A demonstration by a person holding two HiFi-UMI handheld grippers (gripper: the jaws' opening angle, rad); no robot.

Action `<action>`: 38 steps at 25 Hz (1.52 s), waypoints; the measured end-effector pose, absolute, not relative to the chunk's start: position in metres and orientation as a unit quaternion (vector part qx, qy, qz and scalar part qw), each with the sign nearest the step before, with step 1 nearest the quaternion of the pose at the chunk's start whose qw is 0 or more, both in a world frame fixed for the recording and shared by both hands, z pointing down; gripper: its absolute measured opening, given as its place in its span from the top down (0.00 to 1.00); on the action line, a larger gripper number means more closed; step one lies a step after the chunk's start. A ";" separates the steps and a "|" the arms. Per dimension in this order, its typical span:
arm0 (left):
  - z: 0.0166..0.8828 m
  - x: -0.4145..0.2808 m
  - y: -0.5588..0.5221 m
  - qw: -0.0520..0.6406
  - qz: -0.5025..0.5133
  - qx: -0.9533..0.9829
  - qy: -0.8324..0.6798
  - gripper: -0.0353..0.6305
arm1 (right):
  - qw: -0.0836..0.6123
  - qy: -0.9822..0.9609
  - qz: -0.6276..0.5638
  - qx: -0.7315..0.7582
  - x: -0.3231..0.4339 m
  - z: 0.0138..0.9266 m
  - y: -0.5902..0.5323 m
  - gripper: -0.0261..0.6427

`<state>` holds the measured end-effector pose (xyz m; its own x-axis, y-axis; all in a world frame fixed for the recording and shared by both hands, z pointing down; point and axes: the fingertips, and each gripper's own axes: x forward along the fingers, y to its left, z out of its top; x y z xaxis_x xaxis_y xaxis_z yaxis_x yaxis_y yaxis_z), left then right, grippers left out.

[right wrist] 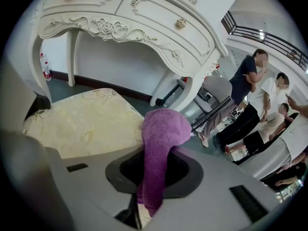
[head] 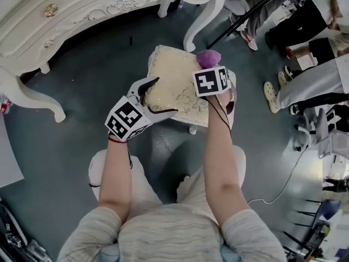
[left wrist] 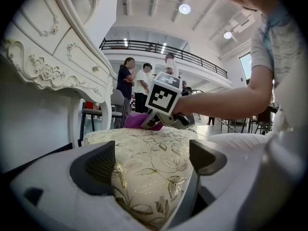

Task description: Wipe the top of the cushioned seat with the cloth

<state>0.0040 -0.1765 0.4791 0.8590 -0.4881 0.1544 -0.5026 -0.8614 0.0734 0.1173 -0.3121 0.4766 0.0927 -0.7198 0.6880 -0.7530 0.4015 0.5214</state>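
1. Right gripper point(head: 210, 64) is clamped narrow on the cloth point(head: 209, 58), a purple wad sticking out past the jaws.
2. Left gripper point(head: 167, 95) is closed on the seat point(head: 174, 86) at its 8 o'clock corner. In the left gripper view both pads sit against the cushion, so I'd judge it is steadying the seat.
3. The seat sits mid-floor, just in front of the dresser point(head: 82, 10), with the person's knees at its 6 o'clock.
4. The cloth is at the seat's 1 o'clock corner, right at the edge. From the left gripper view it looks to be resting on the top there, but contact isn't certain.
5. Key relation: nearly all of the seat top lies at 7–8 o'clock from the cloth in the head view, and at 10 o'clock in the right gripper view.
6. My read is that the next stroke runs corner to corner, from 1 toward 8 o'clock, ending near the left gripper. Only the right hand can make it.
7. Risk: at 1–2 o'clock from the cloth there is only floor, so pushing that way wipes nothing.
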 end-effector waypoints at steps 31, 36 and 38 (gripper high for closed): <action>0.476 0.000 -0.177 0.064 0.048 0.962 -0.262 0.23 | 0.465 -0.760 -0.031 0.453 -0.007 0.475 -0.294 0.86; 0.477 -0.001 -0.178 0.066 0.048 0.962 -0.262 0.23 | 0.463 -0.772 -0.035 0.434 -0.017 0.479 -0.282 0.86; 0.477 -0.001 -0.179 0.066 0.048 0.962 -0.261 0.23 | 0.462 -0.776 -0.036 0.428 -0.020 0.480 -0.277 0.86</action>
